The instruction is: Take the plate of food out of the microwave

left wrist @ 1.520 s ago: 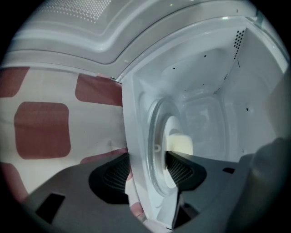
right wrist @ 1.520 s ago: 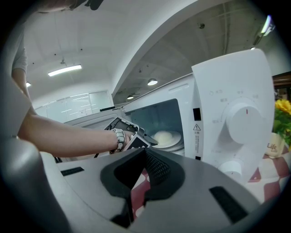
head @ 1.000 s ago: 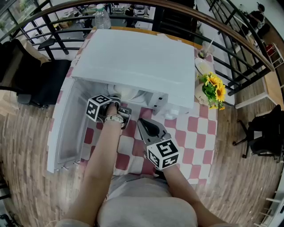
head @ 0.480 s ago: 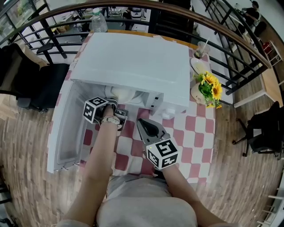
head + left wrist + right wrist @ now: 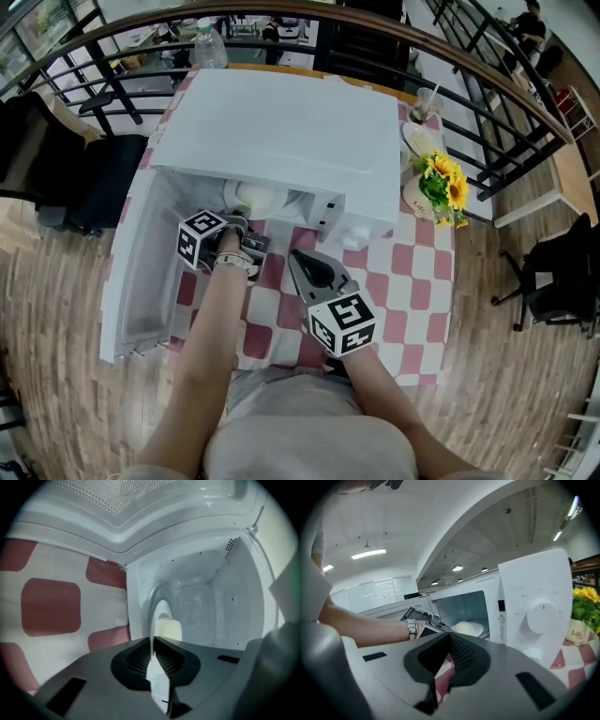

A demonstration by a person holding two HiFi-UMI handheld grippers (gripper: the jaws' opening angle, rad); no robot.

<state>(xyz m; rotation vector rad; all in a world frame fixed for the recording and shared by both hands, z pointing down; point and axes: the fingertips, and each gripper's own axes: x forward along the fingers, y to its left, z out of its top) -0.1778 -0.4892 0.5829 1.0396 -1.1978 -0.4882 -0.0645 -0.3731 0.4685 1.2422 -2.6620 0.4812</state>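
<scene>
Left claw reaches into the open microwave, its jaws just now closing to pinch the near rim of the white plate inside, which carries a pale bun; right claw, pressed together and empty, hovers over the checked tablecloth

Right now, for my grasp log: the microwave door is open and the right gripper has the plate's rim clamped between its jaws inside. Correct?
Wrong gripper. The microwave door is open, but the left gripper has the rim of the plate clamped between its jaws inside, which have just been closing; the left gripper view shows it. The right gripper hangs outside, shut on nothing.
</scene>
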